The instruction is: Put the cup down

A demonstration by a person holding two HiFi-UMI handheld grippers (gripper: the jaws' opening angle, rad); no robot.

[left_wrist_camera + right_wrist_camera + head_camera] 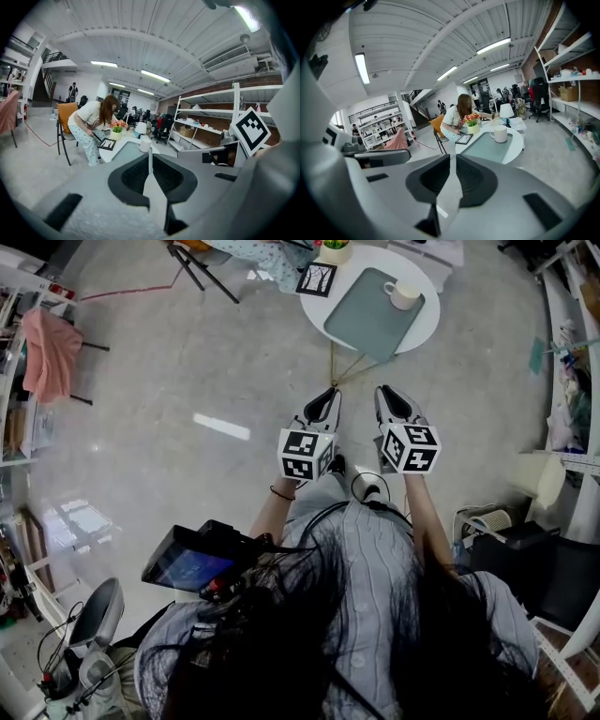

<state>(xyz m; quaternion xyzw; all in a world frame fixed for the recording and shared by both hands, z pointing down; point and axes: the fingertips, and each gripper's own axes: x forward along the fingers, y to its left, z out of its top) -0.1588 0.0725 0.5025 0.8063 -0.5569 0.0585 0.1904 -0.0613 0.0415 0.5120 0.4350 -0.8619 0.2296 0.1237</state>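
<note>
A white cup stands upright on the far right corner of a grey-green tray, which lies on a round white table. The cup and tray also show in the right gripper view, well ahead of the jaws. Both grippers hang side by side over bare floor, short of the table. My left gripper is shut with nothing in it, its tips meeting. My right gripper is shut and empty too. The cup appears small beyond the left jaws.
A framed picture and a flower pot sit on the table's far side, with a white lamp behind. A person bends over the table from an orange chair. Shelving lines the right; a pink cloth hangs at left.
</note>
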